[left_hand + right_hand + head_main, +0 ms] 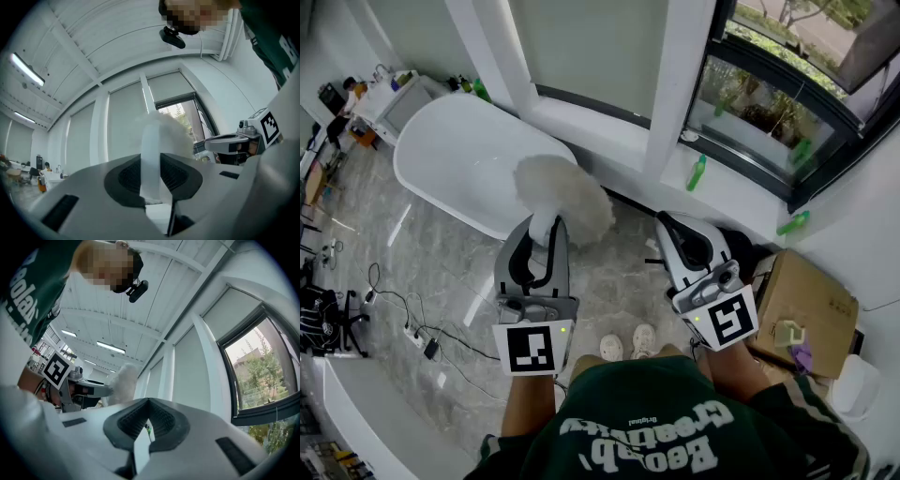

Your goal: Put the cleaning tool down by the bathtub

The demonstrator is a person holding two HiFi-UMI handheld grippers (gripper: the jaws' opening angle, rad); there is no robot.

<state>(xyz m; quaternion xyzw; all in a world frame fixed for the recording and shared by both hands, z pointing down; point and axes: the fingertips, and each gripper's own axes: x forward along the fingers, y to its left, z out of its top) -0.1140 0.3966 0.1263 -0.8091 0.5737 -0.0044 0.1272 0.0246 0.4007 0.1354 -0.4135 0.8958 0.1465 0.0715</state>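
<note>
The cleaning tool is a fluffy white duster [567,195] on a flat white handle [151,150]. My left gripper [542,246] is shut on that handle, and the fluffy head [174,133] sticks out beyond the jaws, held in the air just right of the white bathtub [455,155]. In the left gripper view the pads press the handle from both sides. My right gripper [673,232] hangs beside it to the right, shut with nothing between its pads [154,420]. From the right gripper view the duster [123,379] shows at the left.
A white window ledge [609,127] runs behind the tub, with green bottles [697,172] on it. A cardboard box [802,305] stands at the right. A power strip and cables [417,337] lie on the marble floor at the left. The person's shoes [628,343] are below the grippers.
</note>
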